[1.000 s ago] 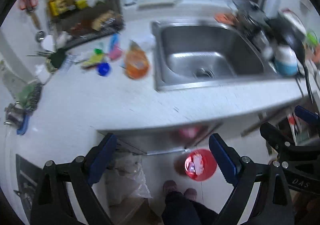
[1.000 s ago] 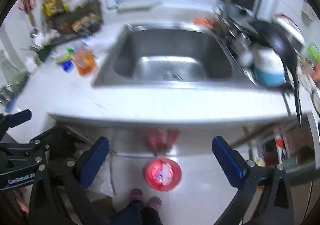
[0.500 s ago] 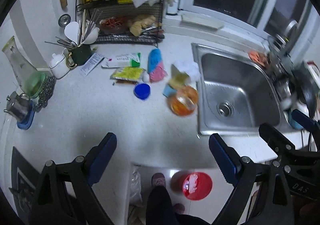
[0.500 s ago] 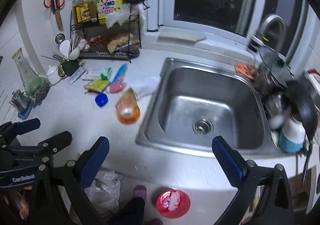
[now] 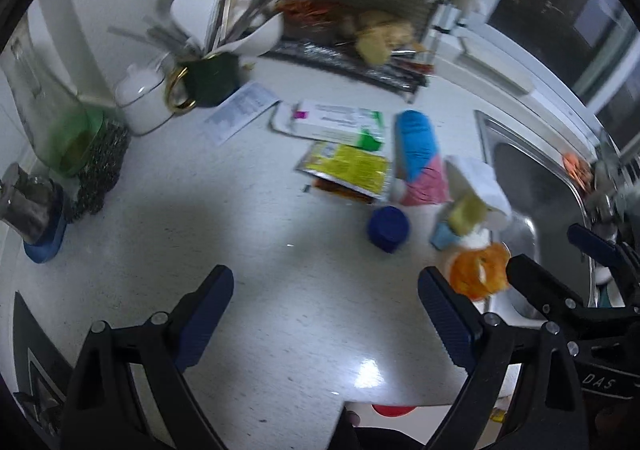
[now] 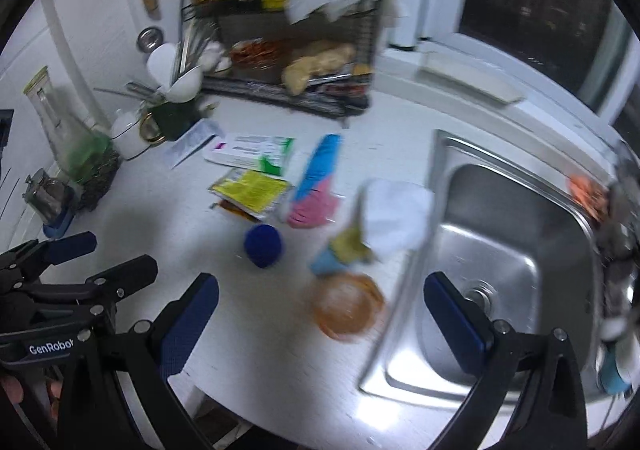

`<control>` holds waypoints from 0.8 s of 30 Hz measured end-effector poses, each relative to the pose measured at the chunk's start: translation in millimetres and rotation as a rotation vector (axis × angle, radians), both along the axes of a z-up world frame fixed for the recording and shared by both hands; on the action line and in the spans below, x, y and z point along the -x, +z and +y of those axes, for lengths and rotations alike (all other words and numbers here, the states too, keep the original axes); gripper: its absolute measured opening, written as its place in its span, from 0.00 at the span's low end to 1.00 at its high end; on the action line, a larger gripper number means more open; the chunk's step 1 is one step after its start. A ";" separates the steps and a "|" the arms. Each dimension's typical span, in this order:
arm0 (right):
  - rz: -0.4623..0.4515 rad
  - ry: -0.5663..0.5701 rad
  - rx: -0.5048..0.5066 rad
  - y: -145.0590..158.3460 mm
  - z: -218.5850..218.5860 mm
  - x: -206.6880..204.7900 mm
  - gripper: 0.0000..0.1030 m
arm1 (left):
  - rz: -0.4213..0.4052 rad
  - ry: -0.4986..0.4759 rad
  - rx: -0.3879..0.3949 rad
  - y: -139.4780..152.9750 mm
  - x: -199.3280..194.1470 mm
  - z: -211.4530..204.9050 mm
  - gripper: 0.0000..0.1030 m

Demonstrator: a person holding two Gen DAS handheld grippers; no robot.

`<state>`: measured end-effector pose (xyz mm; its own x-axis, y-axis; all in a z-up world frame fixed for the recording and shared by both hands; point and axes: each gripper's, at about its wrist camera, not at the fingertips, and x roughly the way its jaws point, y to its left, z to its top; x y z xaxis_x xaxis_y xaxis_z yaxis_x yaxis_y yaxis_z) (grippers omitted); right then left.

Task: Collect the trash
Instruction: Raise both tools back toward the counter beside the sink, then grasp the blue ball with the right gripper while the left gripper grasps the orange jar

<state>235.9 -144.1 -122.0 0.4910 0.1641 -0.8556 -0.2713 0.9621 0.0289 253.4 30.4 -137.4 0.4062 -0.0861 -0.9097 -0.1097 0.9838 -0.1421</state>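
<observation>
Both claws, left and right, hang wide open and empty above the table, poised over scattered wrappers for picking.

Each gripper was a black, angular frame studded with small silver screws, and its two fingers ended in dark blue ribbed pads. The left gripper, at the lower left of the right wrist frame, carried white "GenRobot" lettering on its body, while the right gripper, at the lower right of the left wrist frame, showed pale letters reading "DAS". Dark clothing filled the bottom centre of the left wrist frame.
</observation>
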 end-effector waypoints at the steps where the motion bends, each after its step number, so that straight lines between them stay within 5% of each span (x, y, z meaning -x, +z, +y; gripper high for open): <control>1: 0.013 0.017 -0.005 -3.2 8.3 -5.3 1.00 | 0.008 0.013 0.003 -3.1 -2.5 7.4 0.90; 15: 0.210 0.127 -0.012 -62.6 68.4 -49.2 0.99 | 0.184 0.112 -0.009 -76.7 -21.7 66.0 0.90; 24: 0.297 0.119 0.015 -97.8 74.4 -71.2 0.83 | 0.252 0.097 -0.014 -114.5 -40.1 71.3 0.90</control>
